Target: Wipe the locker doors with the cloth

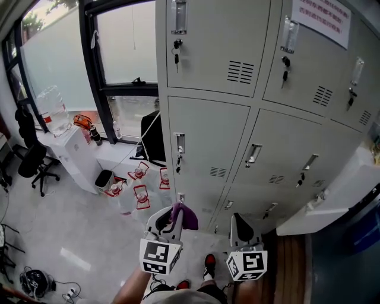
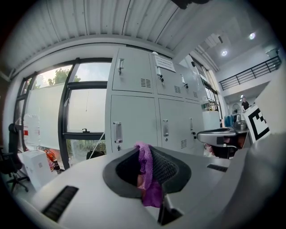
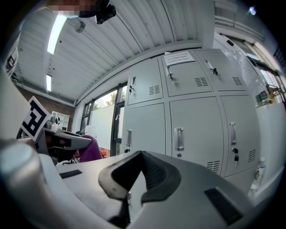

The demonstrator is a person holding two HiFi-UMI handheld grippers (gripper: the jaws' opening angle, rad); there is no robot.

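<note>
The purple cloth (image 2: 152, 192) is pinched between the jaws of the left gripper (image 1: 174, 214), at the lower centre of the head view, with a loose fold bulging out to the right. It is held apart from the grey locker doors (image 1: 209, 139), which fill the upper right of that view. The right gripper (image 3: 140, 163) is seen just beside the left one, at the lower right, its jaws pressed together with nothing between them. A water dispenser (image 1: 74, 157) is seen at the left, below the window (image 1: 124, 41).

Legible text: none. Paper notice (image 1: 321, 18) on upper locker door (image 1: 309, 65): red print, too small to read.
</note>
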